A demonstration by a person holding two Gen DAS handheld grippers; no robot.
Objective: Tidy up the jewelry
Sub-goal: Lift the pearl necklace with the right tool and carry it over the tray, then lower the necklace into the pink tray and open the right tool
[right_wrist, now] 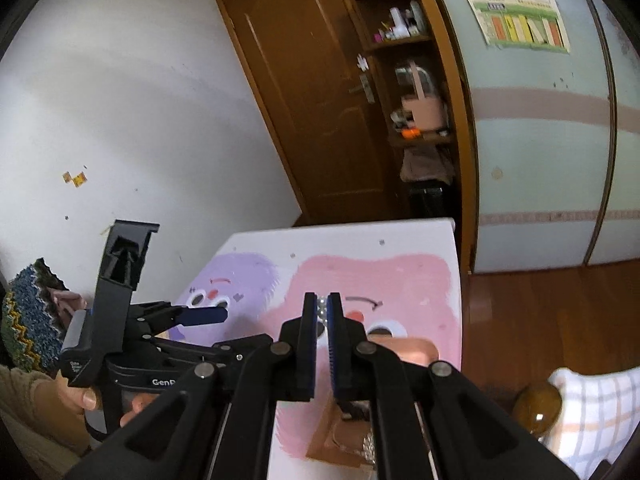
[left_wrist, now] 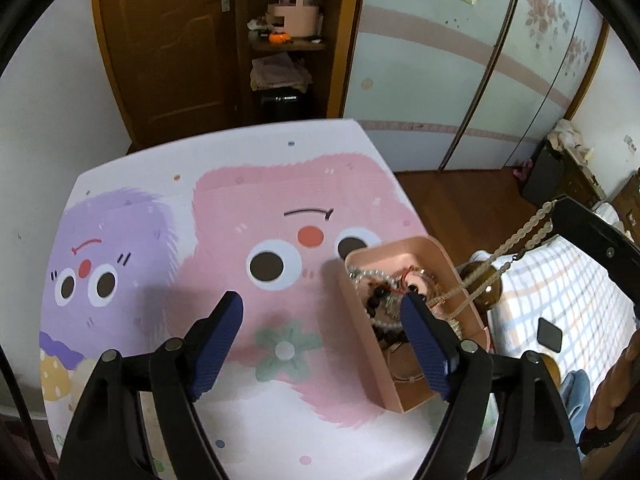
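Left gripper (left_wrist: 322, 304): jaws wide apart, nothing between them.
Right gripper (right_wrist: 322, 306): jaws clamped on pale bead strand (left_wrist: 520, 240), at right over pink tray (left_wrist: 440, 252).

pink tray (right_wrist: 408, 350) mostly hidden behind jaws, bead strand (left_wrist: 516, 244) end lost among tangled jewelry (left_wrist: 384, 284)

The counter (left_wrist: 224, 432) wears a smooth, matt printed cover with cartoon faces. The pink tray (left_wrist: 404, 400) looks like smooth matt plastic. A strand of pale, frosted beads (left_wrist: 520, 236) rises from it; darker glossy beads (left_wrist: 378, 300) lie inside. The left tongs (left_wrist: 322, 312) have ribbed blue pads (left_wrist: 218, 344) on matt black plastic arms with small metal rivets. The floor (right_wrist: 540, 312) is glossy wood, the bedsheet (left_wrist: 560, 292) checked cloth.
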